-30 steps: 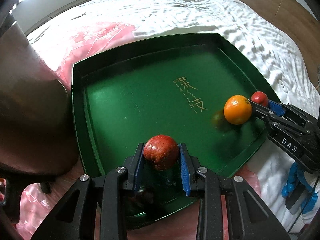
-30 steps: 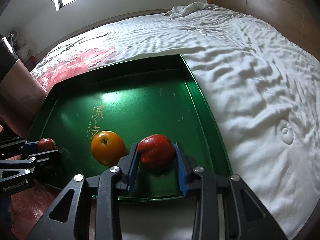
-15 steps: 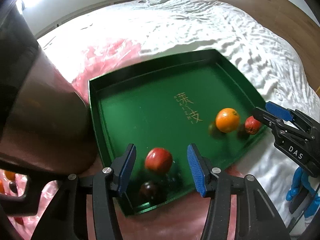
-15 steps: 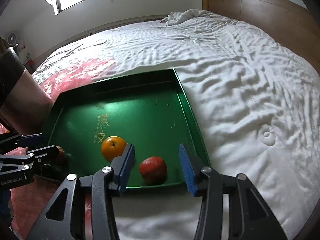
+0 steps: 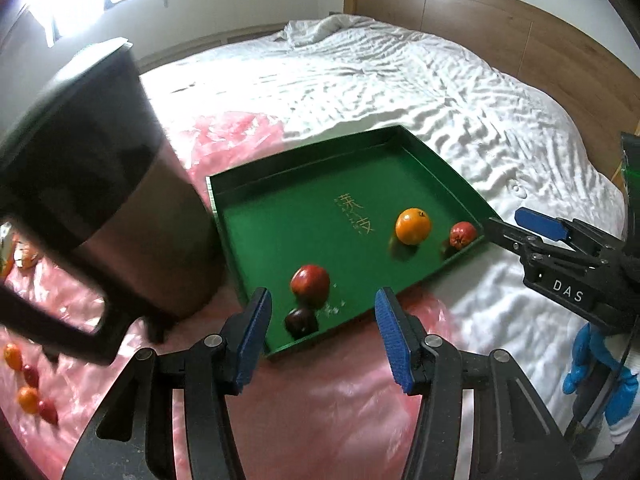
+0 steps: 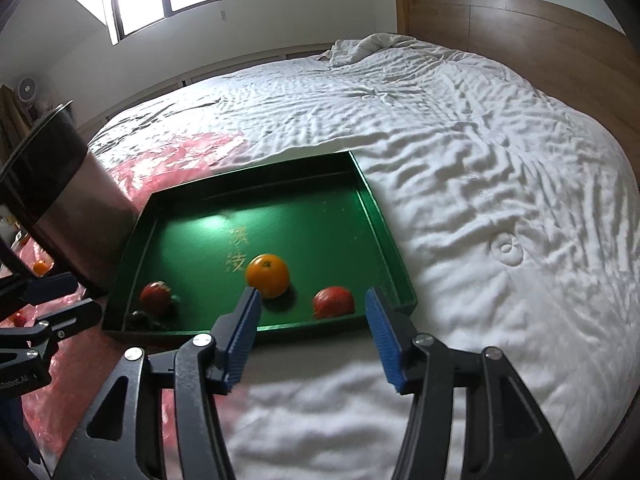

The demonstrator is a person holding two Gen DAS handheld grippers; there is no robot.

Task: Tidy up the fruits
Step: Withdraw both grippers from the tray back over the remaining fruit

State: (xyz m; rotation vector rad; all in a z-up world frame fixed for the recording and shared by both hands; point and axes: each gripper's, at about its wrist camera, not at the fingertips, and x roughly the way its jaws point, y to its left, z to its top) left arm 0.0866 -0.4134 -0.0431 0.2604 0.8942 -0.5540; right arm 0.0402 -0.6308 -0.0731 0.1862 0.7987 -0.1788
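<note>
A green tray (image 5: 224, 216) lies on the bed with an orange (image 5: 413, 226) and two red fruits in it. One red fruit (image 5: 310, 283) rests near the tray's near corner, just beyond my left gripper (image 5: 322, 296). That gripper is open and hangs above the tray's edge with nothing pressed between its pads. The smaller red fruit (image 6: 334, 302) lies on the tray floor beside the orange (image 6: 267, 275). My right gripper (image 6: 312, 294) hovers over it, its jaws opening wide and clear of the fruit. Each gripper shows at the side of the other's view.
A tall dark metal pot (image 5: 100, 184) stands left of the tray on a pink plastic sheet (image 5: 320, 412). Several small fruits (image 5: 28, 400) lie on that sheet at far left. White bedding (image 6: 480, 160) spreads right and behind, up to a wooden headboard (image 6: 520, 36).
Both grippers went from shut on a red fruit to open. Each fruit now rests on the tray. Both grippers have drawn back and up from it.
</note>
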